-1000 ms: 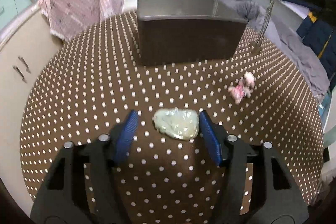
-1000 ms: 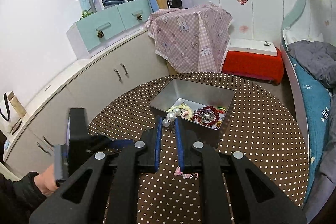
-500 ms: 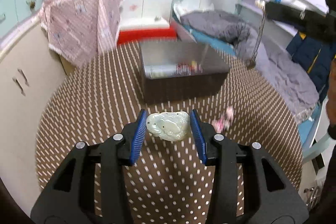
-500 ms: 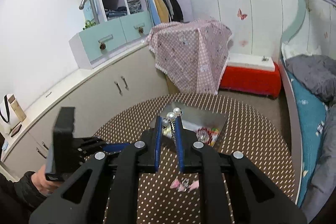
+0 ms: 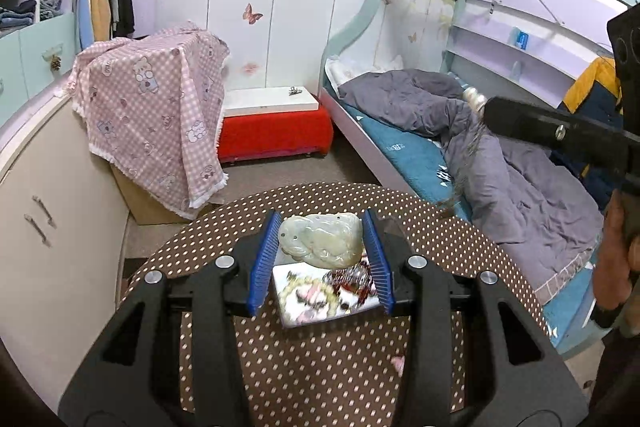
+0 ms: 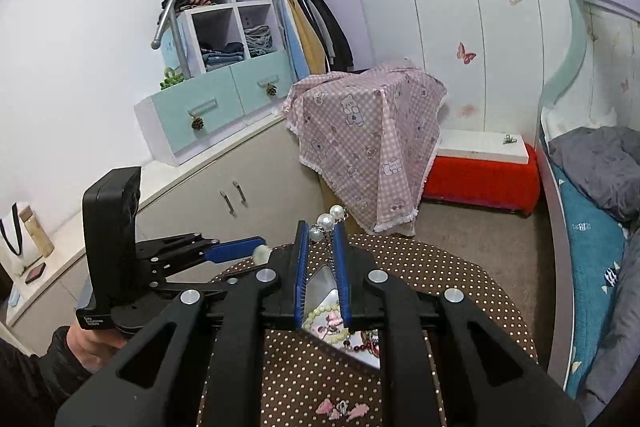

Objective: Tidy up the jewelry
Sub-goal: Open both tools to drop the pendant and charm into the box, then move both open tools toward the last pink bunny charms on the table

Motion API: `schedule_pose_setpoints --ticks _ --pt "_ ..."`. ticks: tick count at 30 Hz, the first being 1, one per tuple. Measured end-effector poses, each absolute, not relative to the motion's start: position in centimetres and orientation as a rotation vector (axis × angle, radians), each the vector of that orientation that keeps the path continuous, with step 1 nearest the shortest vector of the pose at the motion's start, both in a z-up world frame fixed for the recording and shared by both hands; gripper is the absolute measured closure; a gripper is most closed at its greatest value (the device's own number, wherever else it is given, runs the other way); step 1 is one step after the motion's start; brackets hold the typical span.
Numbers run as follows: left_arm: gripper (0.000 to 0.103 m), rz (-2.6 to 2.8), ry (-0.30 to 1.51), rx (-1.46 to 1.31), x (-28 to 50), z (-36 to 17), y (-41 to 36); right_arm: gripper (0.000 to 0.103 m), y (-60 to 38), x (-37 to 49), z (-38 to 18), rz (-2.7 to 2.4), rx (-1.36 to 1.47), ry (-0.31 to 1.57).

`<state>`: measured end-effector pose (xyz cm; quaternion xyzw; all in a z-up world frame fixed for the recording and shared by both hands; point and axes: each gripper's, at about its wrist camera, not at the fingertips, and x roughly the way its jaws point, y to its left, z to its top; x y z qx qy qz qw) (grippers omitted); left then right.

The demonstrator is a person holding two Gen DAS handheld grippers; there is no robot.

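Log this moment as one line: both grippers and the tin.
left gripper: shut on jade pendant | right gripper: shut on pearl chain | tin: open, holds beads | pink clip: on table

Beyond the gripper, a pink checked cloth [image 5: 156, 115] drapes over a box beside the cream cabinet [image 5: 52, 211]. A red bench [image 5: 276, 135] sits further back, right of the cloth. A grey quilt [image 5: 492, 155] lies rumpled on the bed [image 5: 404, 151] to the right.
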<state>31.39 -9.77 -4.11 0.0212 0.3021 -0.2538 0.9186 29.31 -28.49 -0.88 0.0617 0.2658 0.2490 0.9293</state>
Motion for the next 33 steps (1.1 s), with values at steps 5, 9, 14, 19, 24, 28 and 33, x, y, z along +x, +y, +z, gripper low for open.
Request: schedule_pose_setpoints --ticks 5,9,14,19,24,28,33 --pt "0.025 -0.47 0.632 0.028 33.3 -4.7 -10.7 0.081 -28.3 31.8 -2.6 0.491 0.166 0.614" --pt "0.013 -0.39 0.62 0.016 33.7 -4.8 -9.6 0.02 -29.2 32.3 -3.7 0.438 0.23 0.617" --pt "0.013 -0.342 0.604 0.007 32.9 -5.0 -8.0 0.009 -29.7 32.1 -4.0 0.398 0.26 0.622" --pt "0.013 -0.32 0.584 -0.003 31.8 -5.0 -7.0 0.008 -29.9 31.5 -4.4 0.378 0.263 0.63" --pt "0.013 -0.304 0.565 -0.001 30.3 -4.9 -6.7 0.008 -29.9 30.4 -4.5 0.35 0.253 0.62" --pt "0.013 -0.297 0.545 0.0 28.6 -4.6 -6.6 0.008 -30.2 29.1 -4.2 0.314 0.231 0.603" --pt "0.013 -0.306 0.532 0.006 26.4 -4.6 -6.8 0.008 -30.7 26.7 -4.8 0.253 0.18 0.595"
